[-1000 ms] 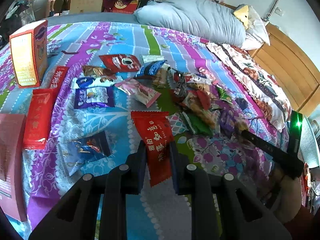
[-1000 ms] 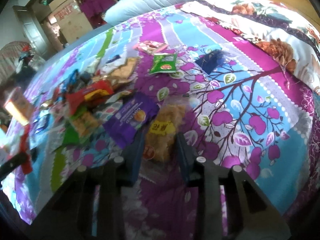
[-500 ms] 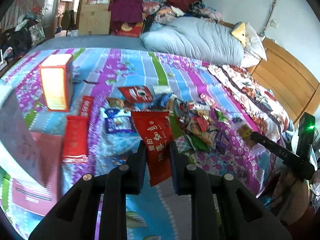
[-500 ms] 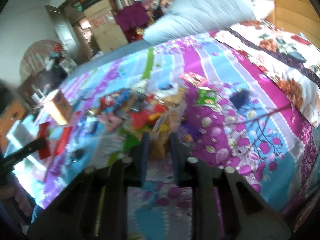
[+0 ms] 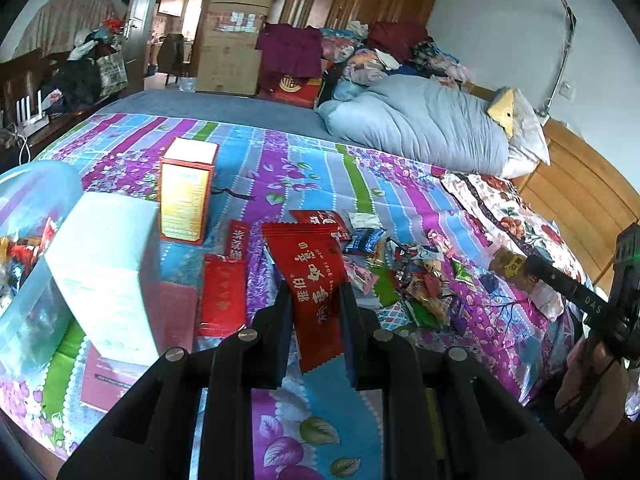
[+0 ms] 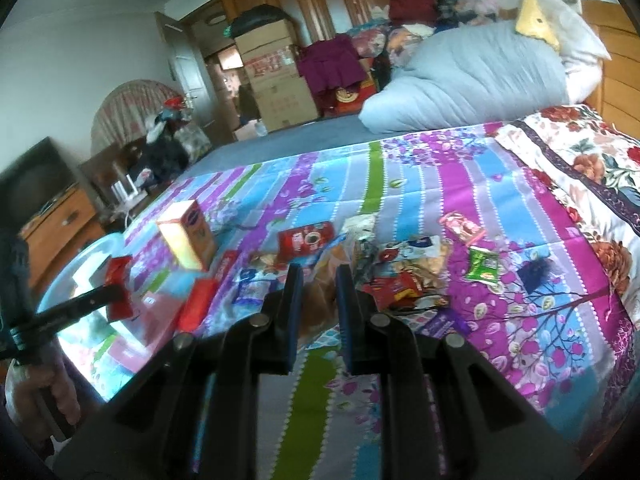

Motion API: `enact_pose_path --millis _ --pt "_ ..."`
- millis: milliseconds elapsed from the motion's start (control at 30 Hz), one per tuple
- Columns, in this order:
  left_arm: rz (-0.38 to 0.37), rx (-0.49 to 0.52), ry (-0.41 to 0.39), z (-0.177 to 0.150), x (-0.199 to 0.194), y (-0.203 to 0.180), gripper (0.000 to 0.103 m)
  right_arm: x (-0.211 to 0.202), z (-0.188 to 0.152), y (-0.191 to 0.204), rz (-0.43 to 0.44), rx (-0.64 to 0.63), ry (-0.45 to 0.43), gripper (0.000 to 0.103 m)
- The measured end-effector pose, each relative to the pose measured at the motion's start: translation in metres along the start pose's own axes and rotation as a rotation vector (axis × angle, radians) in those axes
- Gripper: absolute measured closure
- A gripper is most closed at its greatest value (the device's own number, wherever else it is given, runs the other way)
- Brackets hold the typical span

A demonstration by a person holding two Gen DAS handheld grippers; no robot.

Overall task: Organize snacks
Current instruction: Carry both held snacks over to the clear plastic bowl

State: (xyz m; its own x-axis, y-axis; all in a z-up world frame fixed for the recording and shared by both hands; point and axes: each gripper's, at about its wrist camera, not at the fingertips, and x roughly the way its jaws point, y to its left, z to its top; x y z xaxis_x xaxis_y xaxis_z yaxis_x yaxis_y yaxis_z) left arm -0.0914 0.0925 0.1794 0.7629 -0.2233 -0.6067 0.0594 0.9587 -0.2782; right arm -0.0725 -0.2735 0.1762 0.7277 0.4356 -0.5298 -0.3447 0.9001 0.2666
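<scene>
Gripper on your left (image 5: pixel 316 320) pinches a flat red snack sachet (image 5: pixel 310 280) by its lower half, lifted clear of the bed (image 5: pixel 280 168), while your right gripper (image 6: pixel 318 292) closes on a clear crinkly bag of golden-brown snacks (image 6: pixel 326 276) raised above the loose pile of snack packets (image 6: pixel 400 276).

At your far left sits a translucent plastic bin (image 5: pixel 32 216), rounded and glossy, with a pale carton (image 5: pixel 112 272) leaning at its edge. An upright yellow-and-red box (image 5: pixel 186 196) stands just beyond.

Both wrappers are thin, slick film. You hold each by a narrow strip, so a quick swing toward the bin could let one slide out and drop back onto the soft patterned quilt. The pale carton blocks part of the bin's mouth; the dangling sachet could catch on it and fold instead of dropping in.
</scene>
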Motion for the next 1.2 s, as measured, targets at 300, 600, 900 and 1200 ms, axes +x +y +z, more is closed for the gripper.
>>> enact_pose_path --millis 300,600,900,1200 --pt "0.018 -0.022 -0.083 0.016 -0.039 0.015 0.082 -0.008 0.033 0.058 0.100 -0.092 -0.067 0.086" --pt "0.131 -0.123 -0.162 0.036 -0.088 0.083 0.082 -0.001 0.073 0.160 0.287 -0.233 -0.121 0.086" --pt "0.346 -0.181 -0.196 0.037 -0.131 0.166 0.082 0.023 0.083 0.288 0.496 -0.383 -0.112 0.087" --pt "0.447 -0.218 -0.175 0.027 -0.147 0.223 0.082 0.059 0.059 0.374 0.597 -0.477 -0.023 0.089"
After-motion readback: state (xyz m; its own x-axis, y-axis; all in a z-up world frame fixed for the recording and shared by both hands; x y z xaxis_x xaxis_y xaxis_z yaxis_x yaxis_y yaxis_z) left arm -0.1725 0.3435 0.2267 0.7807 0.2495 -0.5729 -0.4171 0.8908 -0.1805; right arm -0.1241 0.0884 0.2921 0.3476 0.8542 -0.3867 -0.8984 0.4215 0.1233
